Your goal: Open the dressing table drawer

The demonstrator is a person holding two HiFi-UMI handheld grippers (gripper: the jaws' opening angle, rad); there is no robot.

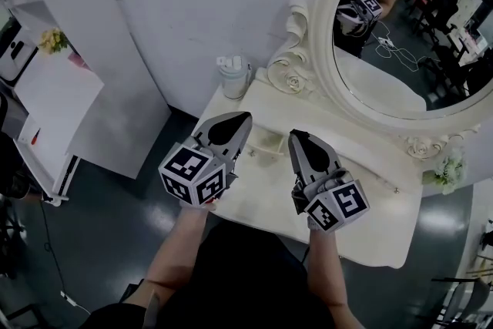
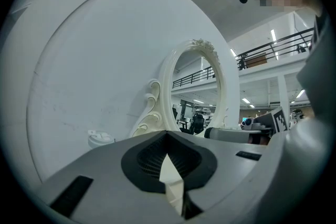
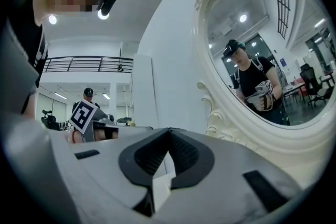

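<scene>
Nearest, the person's forearms come up from the bottom edge, each carrying a gripper level over the dressing table and pointing at the mirror. The left gripper hangs above the near left part of the top. Its own view shows the tips meeting with only pale table surface past them, so the claw is together and empty. The right gripper sits just beside it, toward the middle, and its tips also meet on nothing. My reading is that closed, empty claws held clear of the top suit a pause, either ahead of going for a handle or after letting one go, and nothing here decides which. I cannot pick out the drawer. The table's front face lies hidden under the arms and torso. A small pale rectangular patch on the top between the two claws may belong to it, but it is too small to tell, so whether the drawer is open or shut stays unknown. Farther back, a lidded cup stands at the back left corner, well clear of the working area. Behind it a carved scroll leads up to the oval mirror against the white wall.
</scene>
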